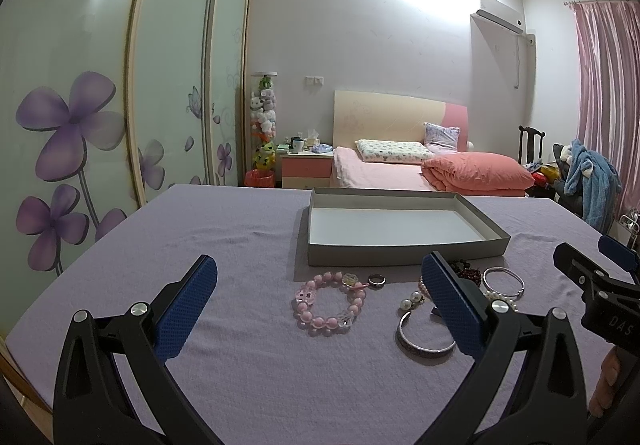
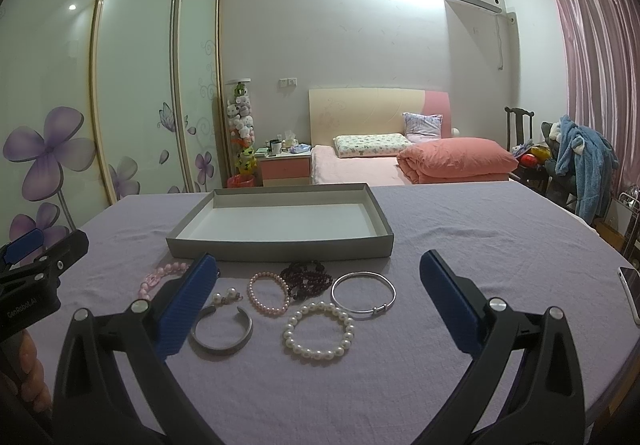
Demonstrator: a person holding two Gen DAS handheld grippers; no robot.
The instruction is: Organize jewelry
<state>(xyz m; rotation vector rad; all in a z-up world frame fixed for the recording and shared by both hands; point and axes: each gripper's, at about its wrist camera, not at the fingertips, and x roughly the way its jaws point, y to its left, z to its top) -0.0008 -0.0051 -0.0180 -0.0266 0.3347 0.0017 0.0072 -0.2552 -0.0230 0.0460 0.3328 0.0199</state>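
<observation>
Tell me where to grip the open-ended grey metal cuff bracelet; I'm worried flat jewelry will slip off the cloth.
Grip the open-ended grey metal cuff bracelet across its band at the closed near curve, one finger inside and one outside, coming straight down. It lies flat on the lilac tablecloth with its gap facing the grey cardboard tray, so the near arc is the solid part. The right gripper, open, is probably best placed.

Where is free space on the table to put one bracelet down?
Free: the whole floor of the grey box, and the purple cloth right of it, up to the phone. Crowded: the strip before the box, from pink bead bracelet to silver bangle.
</observation>
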